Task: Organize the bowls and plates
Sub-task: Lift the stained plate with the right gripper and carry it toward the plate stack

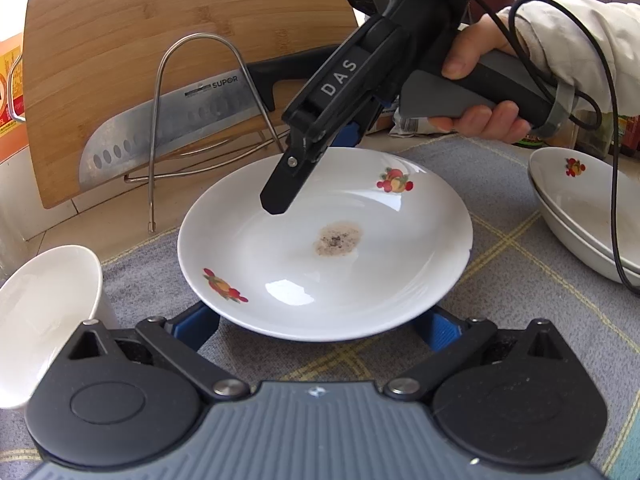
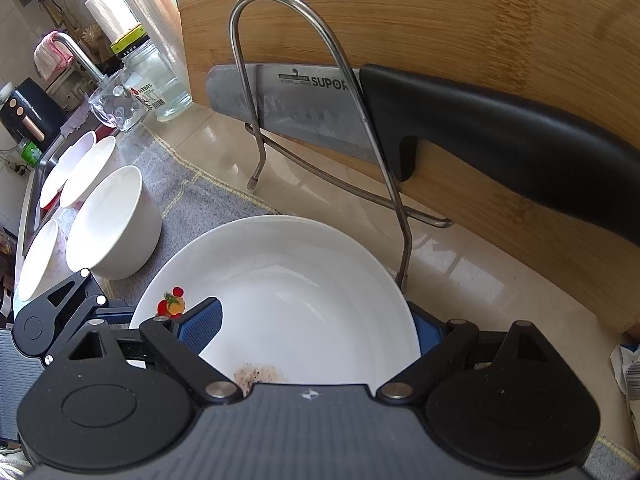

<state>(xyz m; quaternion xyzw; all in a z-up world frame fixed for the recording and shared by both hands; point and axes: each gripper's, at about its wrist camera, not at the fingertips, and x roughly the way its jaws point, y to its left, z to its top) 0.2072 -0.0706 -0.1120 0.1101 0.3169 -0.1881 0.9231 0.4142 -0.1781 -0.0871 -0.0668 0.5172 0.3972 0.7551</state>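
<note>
- Task status: sorting appears to be at an early-to-middle stage. One soiled plate (image 1: pixel 324 244), white with fruit motifs and a brown residue patch at its centre, lies alone on the grey cloth (image 1: pixel 500 280), not yet added to any pile.
- Done so far, as judged from the layout: two similar dishes sit nested as a stack (image 1: pixel 580 208) at the right edge of the left wrist view; several white bowls (image 2: pixel 112 220) stand grouped on the cloth near the sink, some apparently nested, though how many cannot be told.
- Remaining: the plate likely has to join the stack, and the bowls may need consolidating.
- Right gripper (image 1: pixel 312 184): held by the person's right hand (image 1: pixel 480 92), it slopes down from the upper right over the far side of the plate. Its fingers straddle the rim, one above the plate's inner face and one behind the edge. Whether the pads already press the rim cannot be told; they appear partly parted.
- Left gripper (image 1: pixel 316 326): jaws spread wide at the near rim, blue pads on either side below the plate's edge, nothing clamped.
- Background: a bamboo cutting board (image 1: pixel 160 40) leans behind a wire rack (image 1: pixel 200 80) that carries a cleaver (image 1: pixel 168 120), just beyond the plate.
</note>
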